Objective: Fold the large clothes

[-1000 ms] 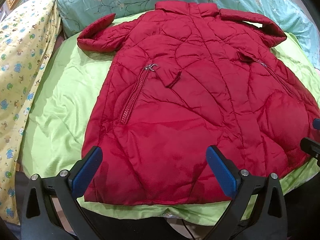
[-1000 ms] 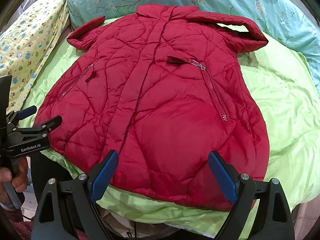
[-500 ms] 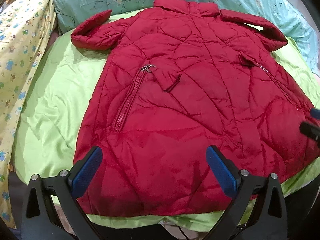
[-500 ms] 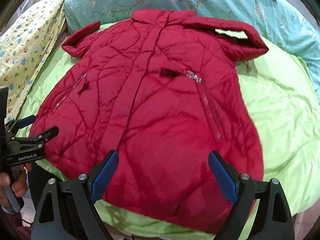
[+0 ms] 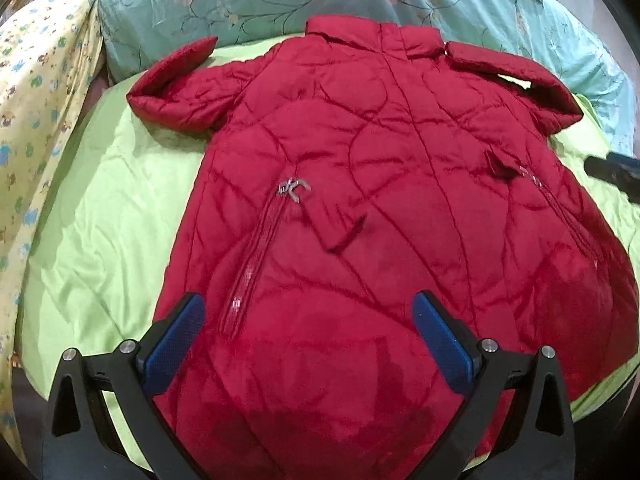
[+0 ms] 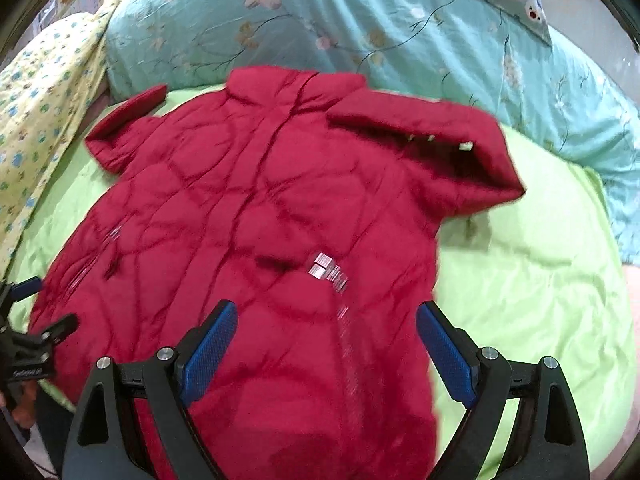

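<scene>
A red quilted coat (image 5: 380,220) lies flat, front up, on a lime green sheet (image 5: 108,216), collar at the far end and both sleeves folded inward. It also shows in the right wrist view (image 6: 260,220). My left gripper (image 5: 308,340) is open and empty, hovering over the coat's lower left part near the zip pocket (image 5: 256,256). My right gripper (image 6: 326,352) is open and empty over the coat's lower right part. The left gripper shows at the left edge of the right wrist view (image 6: 28,320). The right gripper's tip shows at the right edge of the left wrist view (image 5: 612,168).
A teal floral quilt (image 5: 280,0) is bunched behind the collar. A yellow patterned blanket (image 5: 36,100) lies along the left side. The green sheet (image 6: 540,280) spreads right of the coat. The bed's near edge runs under both grippers.
Both grippers have moved forward over the coat toward the collar, so the hem has dropped out of sight. Both stay open; the coat has not moved.
</scene>
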Action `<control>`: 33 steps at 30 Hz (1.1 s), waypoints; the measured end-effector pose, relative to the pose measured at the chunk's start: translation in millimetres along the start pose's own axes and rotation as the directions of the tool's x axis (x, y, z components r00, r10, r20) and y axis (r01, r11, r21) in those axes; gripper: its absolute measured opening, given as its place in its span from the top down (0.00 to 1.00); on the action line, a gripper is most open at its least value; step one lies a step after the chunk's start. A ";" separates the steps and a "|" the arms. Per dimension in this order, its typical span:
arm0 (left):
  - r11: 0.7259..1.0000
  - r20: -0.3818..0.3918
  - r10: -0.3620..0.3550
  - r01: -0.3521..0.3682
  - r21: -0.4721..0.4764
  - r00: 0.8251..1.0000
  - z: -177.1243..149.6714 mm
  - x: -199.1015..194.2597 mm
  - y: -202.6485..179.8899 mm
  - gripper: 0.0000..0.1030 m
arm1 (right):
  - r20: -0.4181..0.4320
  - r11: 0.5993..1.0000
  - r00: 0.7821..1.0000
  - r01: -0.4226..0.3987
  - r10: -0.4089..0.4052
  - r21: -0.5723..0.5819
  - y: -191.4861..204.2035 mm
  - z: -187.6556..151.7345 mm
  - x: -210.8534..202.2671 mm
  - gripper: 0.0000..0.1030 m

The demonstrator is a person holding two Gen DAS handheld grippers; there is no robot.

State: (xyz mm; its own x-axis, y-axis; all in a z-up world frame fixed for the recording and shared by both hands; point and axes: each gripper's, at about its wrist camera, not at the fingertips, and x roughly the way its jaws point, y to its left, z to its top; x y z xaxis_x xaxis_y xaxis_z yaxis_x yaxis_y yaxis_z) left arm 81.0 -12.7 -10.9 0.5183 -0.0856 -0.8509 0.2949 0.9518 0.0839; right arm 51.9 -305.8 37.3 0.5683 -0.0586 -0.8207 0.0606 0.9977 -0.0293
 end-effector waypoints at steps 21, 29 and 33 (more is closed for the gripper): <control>0.996 -0.070 -0.015 0.009 -0.089 0.997 54.1 51.4 22.8 0.00 | 0.084 0.953 0.966 0.255 -0.244 -0.162 -53.8 120.7 118.4 0.12; 0.993 -0.073 0.002 -0.010 -0.114 0.997 59.2 60.9 34.3 0.00 | 0.022 0.989 0.988 0.150 -0.150 0.000 -96.3 136.0 150.9 0.72; 0.992 -0.077 -0.041 0.032 -0.121 0.996 61.8 65.2 35.4 0.00 | 0.087 0.994 0.990 0.111 -0.111 0.013 -85.4 133.2 127.6 0.87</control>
State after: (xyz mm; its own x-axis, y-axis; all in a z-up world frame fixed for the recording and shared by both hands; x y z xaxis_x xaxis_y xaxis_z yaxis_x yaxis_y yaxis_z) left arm 174.9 -2.8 -31.3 0.4420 -0.1019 -0.8912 0.2119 0.9773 -0.0066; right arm 228.6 -402.9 11.1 0.6271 -0.1718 -0.7597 0.1335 0.9846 -0.1125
